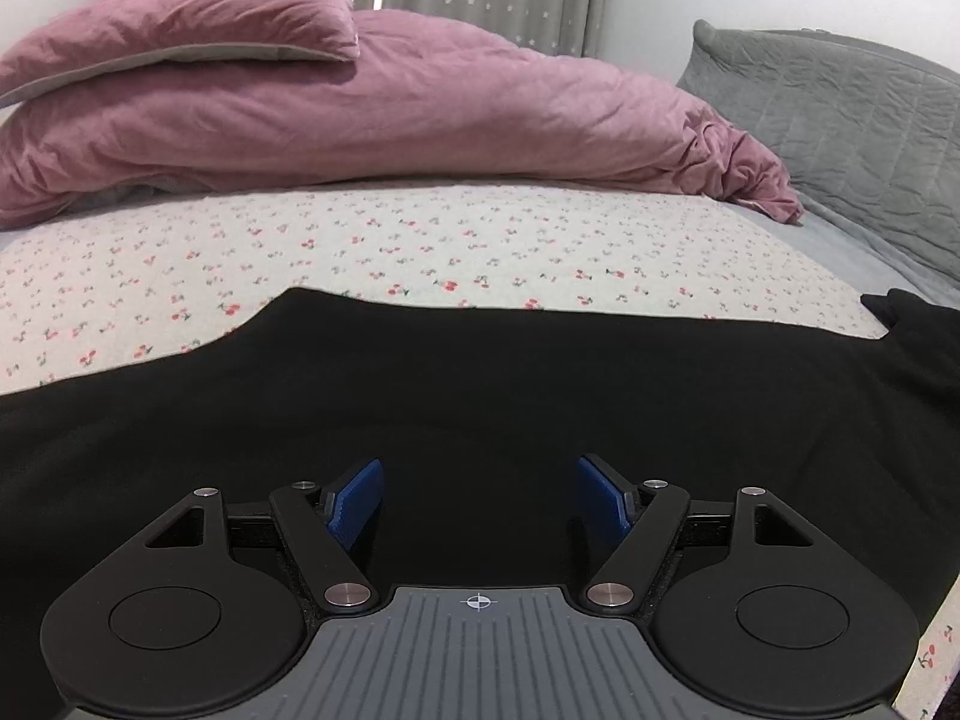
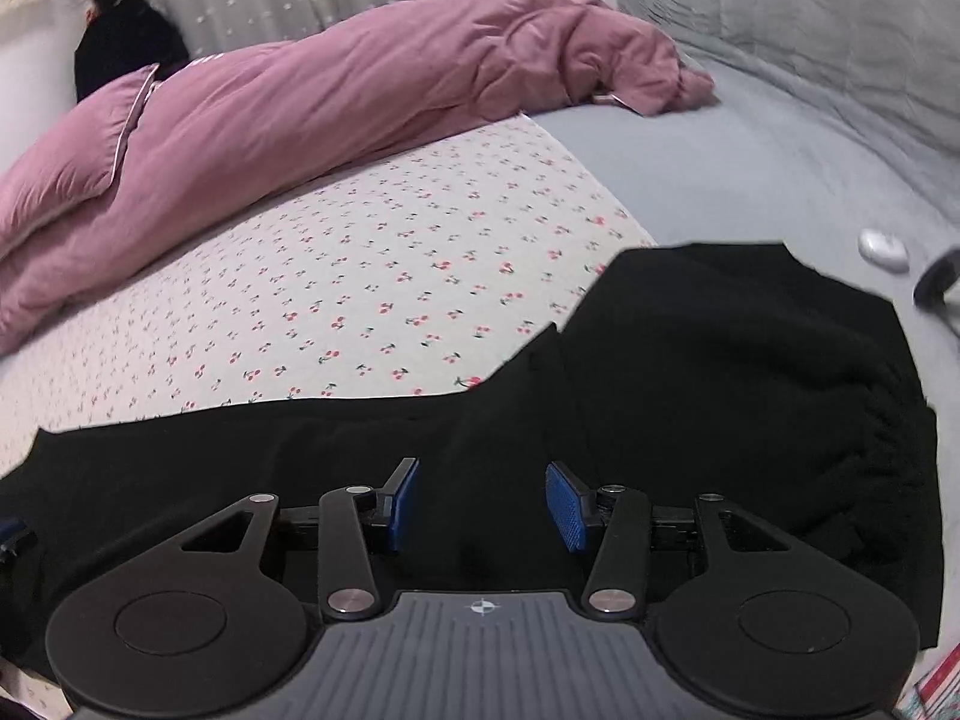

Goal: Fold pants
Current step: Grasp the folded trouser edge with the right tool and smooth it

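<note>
My left hand-held gripper and right hand-held gripper: agape, empty | black pants: soft, limp | pinch waistband at 3 o'clock.

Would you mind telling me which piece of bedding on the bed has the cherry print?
It is the white cover lying flat beneath the black pants. The pink duvet heaped behind it and the grey quilted blanket are plain.

Bed: cherry-print quilt over grey sheet. Black pants spread flat across near edge, waistband end on grey sheet. Pink duvet bunched along far side, pink pillow on top. Grey quilted pillow at right. Small white object on sheet, near pants.
</note>
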The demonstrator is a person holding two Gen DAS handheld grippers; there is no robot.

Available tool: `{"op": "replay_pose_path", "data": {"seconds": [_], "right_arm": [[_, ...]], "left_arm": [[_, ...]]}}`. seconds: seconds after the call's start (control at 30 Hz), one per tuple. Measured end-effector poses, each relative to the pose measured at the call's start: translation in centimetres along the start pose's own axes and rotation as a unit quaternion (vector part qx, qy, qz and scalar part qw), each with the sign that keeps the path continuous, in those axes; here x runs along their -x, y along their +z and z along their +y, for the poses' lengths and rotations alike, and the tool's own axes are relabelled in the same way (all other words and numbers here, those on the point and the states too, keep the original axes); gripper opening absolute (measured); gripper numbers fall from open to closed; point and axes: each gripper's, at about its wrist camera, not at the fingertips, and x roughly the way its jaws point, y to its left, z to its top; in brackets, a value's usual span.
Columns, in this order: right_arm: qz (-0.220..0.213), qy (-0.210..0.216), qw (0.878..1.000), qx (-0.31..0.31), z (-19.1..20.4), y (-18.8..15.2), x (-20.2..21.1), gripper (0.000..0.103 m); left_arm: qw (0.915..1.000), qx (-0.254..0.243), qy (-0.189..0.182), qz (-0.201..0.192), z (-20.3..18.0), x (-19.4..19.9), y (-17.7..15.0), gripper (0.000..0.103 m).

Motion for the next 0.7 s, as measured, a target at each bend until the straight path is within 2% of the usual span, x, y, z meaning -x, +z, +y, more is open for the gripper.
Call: {"op": "replay_pose_path", "data": {"seconds": [0.07,0.23,0.33,0.37,0.4,0.43,0.5,0.6,0.67,0.7], "right_arm": [[0.008,0.007,1.0,-0.009,-0.3,-0.2,-0.8,0.048],[0.032,-0.042,0.999,0.01,-0.5,-0.3,-1.9,0.048],[0.04,-0.045,0.998,0.012,-0.6,-0.6,-2.8,0.047],[0.042,-0.043,0.998,0.013,-0.6,-0.7,-3.0,0.043],[0.041,-0.039,0.998,0.018,-0.5,-0.8,-3.1,0.026],[0.037,-0.039,0.998,0.029,-0.3,-0.8,-3.1,0.002],[0.021,-0.039,0.998,0.042,0.0,-0.6,-2.3,0.002],[-0.022,-0.073,0.995,0.06,0.2,0.2,-1.3,0.002],[-0.016,-0.08,0.995,0.058,0.0,0.6,-1.8,0.003],[-0.011,-0.085,0.994,0.062,0.1,0.7,-2.1,0.007]], "left_arm": [[1.0,0.007,0.001,0.006,0.3,-0.1,-0.1,0.076],[0.9999,0.01,0.002,0.008,0.3,-0.2,-0.3,0.076],[0.9999,0.009,0.002,0.008,0.4,-0.1,-0.3,0.076],[0.9999,0.007,0.002,0.008,0.3,-0.2,-0.3,0.076],[0.9999,0.006,0.002,0.009,0.3,-0.2,-0.4,0.076],[0.9999,0.005,0.003,0.009,0.3,-0.2,-0.4,0.077],[0.9999,0.001,0.004,0.01,0.2,-0.2,-0.4,0.077],[0.9999,-0.008,0.005,0.01,-0.1,-0.3,-0.6,0.08],[0.9998,-0.015,0.002,0.011,-0.5,-0.5,-0.8,0.082],[0.9997,-0.02,0.002,0.011,-0.8,-0.6,-1.0,0.083]]}}
